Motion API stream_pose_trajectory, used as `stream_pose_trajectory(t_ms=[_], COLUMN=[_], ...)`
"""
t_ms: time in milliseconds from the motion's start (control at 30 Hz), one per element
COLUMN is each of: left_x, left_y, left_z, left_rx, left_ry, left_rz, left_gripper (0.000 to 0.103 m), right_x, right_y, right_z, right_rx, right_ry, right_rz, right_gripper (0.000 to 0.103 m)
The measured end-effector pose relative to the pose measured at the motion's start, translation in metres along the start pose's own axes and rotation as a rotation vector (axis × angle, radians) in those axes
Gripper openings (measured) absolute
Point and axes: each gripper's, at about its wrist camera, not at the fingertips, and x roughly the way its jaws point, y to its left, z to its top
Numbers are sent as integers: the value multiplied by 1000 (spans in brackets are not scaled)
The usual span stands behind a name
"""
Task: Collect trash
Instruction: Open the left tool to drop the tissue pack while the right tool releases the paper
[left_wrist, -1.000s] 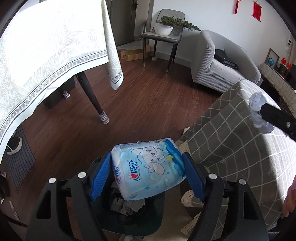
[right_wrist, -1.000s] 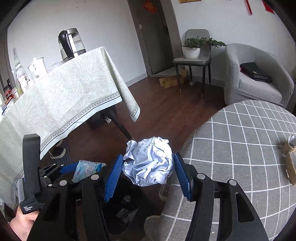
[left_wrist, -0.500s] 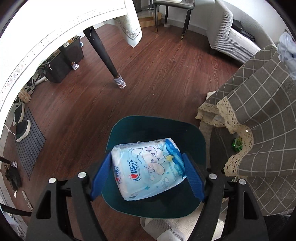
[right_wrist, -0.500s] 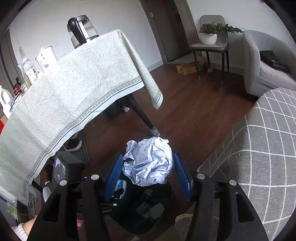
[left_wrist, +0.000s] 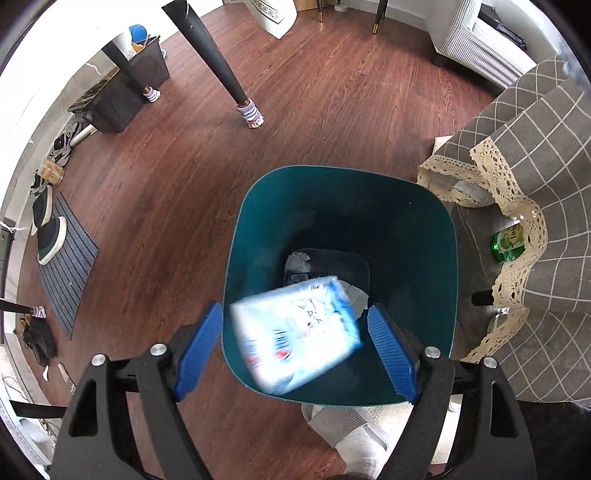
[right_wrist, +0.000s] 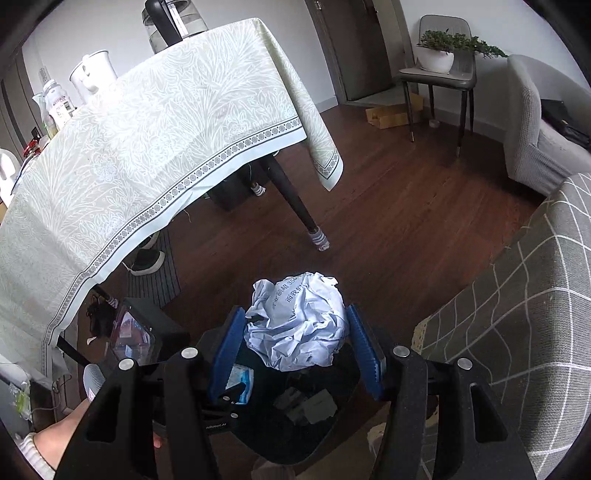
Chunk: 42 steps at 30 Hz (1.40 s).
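Low in the right wrist frame we read "nRobot.AI" in small white letters on the black gripper body (right_wrist: 218, 426). The crumpled paper ball (right_wrist: 299, 321), frame centre, carries printed Chinese characters and "35". Tissue pack (left_wrist: 295, 338) print: blurred, unreadable.

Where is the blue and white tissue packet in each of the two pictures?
Left wrist view: the tissue packet is low in the middle, blurred, loose between the open left gripper's blue pads, over the green bin.
Right wrist view: only a sliver of it shows low in the middle, behind the right gripper's left pad.
Shared landmark: the table leg with the striped sock.
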Motion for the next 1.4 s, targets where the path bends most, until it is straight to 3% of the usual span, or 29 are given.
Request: stream_pose_trajectory(t_ms=[200,567,800,1200,1400], left_x=[-2,-26,-56,-113,-139], left_y=[7,31,48,41,34], left_z=[-4,-3,0,7,6], left_rx=[-1,-74,-146,-175,-207], left_ry=[-12,-84,-181,-359,-441], left_rz=[1,-2,-55,-144,-184], left_gripper=[85,75,67,55,47], right_x=[12,43,63,87,90], right_y=[7,3,3,2,3], right_z=[-6,-13,-21,-47,-49], right_rx=[-12,-16,-29,-87,-94], right_ry=[42,117,181,305,310], right_rz=[9,-13,-22,-46,-26], right_gripper=[58,58,58,58,59])
